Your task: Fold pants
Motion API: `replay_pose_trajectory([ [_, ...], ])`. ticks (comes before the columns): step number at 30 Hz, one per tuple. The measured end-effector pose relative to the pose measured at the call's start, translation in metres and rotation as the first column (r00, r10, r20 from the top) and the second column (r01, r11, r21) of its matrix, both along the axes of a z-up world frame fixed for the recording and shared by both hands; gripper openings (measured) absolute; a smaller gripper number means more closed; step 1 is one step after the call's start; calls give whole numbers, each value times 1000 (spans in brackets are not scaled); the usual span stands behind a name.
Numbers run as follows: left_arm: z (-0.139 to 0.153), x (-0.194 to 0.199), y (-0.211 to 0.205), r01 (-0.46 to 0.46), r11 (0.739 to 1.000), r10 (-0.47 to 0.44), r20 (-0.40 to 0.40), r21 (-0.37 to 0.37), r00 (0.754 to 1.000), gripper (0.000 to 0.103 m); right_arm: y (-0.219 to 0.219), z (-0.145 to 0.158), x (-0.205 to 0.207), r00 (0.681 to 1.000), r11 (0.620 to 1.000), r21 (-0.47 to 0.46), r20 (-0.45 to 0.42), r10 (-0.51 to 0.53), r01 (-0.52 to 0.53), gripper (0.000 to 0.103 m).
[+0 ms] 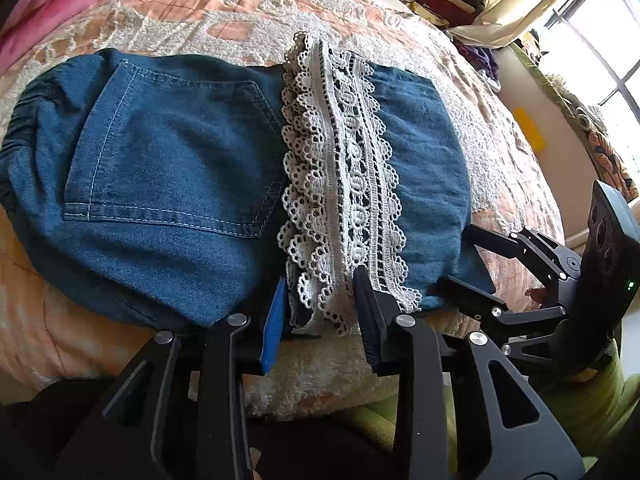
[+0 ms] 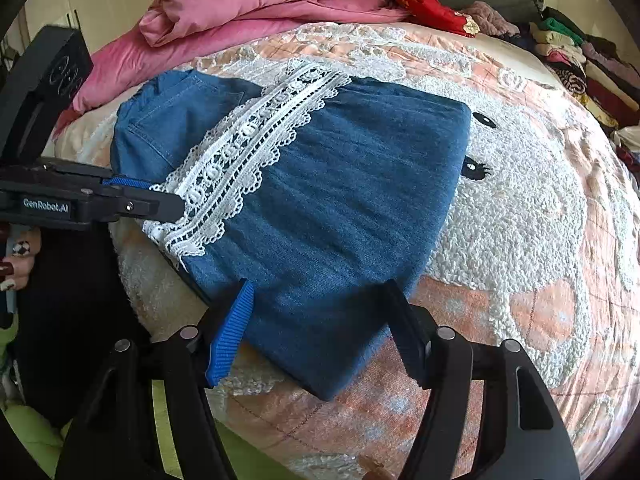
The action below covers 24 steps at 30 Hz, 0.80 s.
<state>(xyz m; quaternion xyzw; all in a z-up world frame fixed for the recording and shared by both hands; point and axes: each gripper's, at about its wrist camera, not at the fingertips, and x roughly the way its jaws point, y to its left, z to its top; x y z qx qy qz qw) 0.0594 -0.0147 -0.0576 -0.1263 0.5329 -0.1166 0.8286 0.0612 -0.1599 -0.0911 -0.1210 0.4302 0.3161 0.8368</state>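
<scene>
The folded denim pants [image 1: 168,184] lie on the quilted bedspread [image 1: 224,12], white lace trim [image 1: 340,184] across them. My left gripper [image 1: 320,312] straddles the lace's near end, jaws released, pads not pressing. My right gripper [image 2: 320,316] stands wide open over the near denim edge

Folded denim pants [image 1: 168,168], left tongs [image 1: 320,312] seemingly astride lace hem [image 1: 340,184]

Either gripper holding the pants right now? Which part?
Neither. The left gripper straddles the lace trim at the near edge, pads apart; the right gripper stands open around the denim's near edge.
</scene>
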Motion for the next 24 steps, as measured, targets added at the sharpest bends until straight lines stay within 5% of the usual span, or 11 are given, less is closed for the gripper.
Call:
replay_pose_trajectory([
  [9,2,-3,1,-2,1000,2,13,-2,1000,31,-11,14,-2,1000,999,49,7,-25,25,67],
  [24,32,-22,5,-42,997,33,128,67,991,57,-25,37,-2,995,990,109,50,-92,86,95],
])
